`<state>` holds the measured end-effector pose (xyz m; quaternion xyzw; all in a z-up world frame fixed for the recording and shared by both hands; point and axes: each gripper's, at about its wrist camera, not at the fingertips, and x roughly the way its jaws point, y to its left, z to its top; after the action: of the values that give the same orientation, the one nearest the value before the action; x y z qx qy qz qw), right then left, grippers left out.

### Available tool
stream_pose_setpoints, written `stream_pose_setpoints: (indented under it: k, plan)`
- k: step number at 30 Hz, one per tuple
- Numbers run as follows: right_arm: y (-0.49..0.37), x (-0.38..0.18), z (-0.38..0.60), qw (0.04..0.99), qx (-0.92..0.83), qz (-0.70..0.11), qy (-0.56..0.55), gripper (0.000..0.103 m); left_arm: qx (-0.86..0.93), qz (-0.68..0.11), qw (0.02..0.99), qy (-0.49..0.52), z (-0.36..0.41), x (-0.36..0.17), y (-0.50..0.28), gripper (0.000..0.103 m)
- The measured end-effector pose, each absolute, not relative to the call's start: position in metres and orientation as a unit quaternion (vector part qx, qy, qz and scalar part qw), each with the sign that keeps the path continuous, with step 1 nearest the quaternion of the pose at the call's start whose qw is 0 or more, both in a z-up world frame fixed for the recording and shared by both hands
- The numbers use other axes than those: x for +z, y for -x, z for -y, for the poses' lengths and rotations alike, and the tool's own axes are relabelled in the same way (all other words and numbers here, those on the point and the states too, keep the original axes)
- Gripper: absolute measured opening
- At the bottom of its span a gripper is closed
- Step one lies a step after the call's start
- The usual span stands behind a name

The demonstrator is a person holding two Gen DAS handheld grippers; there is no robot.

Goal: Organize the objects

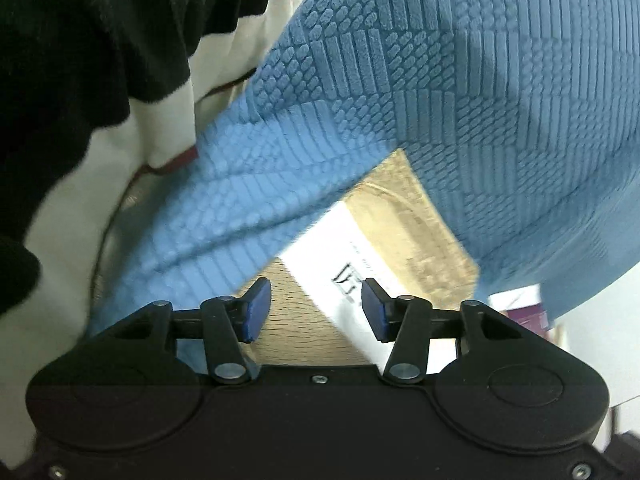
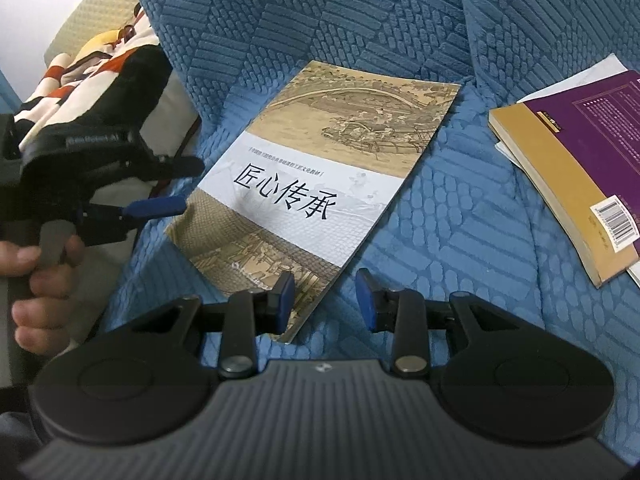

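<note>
The right claw (image 2: 325, 300) is held part-open, empty, at the book's (image 2: 320, 184) near corner; the left claw (image 2: 160, 188), also part-open, is aimed at its far edge, likely for lifting it off the blue cover (image 2: 460, 240).

You are in a home, on what looks like a sofa or bed: a blue textured cover (image 2: 460, 220) spreads over soft cushioning and rises behind as a padded back. Books lie loose on it, a tan-and-white paperback (image 2: 320, 184) and a purple-covered stack (image 2: 580, 168), beside a black, white and orange plush blanket (image 2: 92, 80).
</note>
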<state>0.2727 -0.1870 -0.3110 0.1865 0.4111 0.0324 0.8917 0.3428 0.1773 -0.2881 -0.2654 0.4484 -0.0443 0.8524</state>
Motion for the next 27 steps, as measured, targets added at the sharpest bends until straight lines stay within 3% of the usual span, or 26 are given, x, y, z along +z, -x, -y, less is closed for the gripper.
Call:
stream_pose_setpoints:
  k: [14,19,27]
  plan:
    - [-0.270,-0.311,0.187,0.893,0.030,-0.409,-0.185,0.036,0.001,-0.463,0.863,0.202,-0.175,-0.296,-0.344,0.053]
    - [-0.270,-0.311,0.188,0.892,0.030,-0.408,-0.191,0.036,-0.012,-0.463,0.866,0.190,-0.164,-0.297,-0.345,0.064]
    - [-0.269,-0.311,0.194,0.884,0.031,-0.405,-0.229,0.038,-0.053,-0.455,0.836,0.301,-0.186,-0.299,-0.343,0.062]
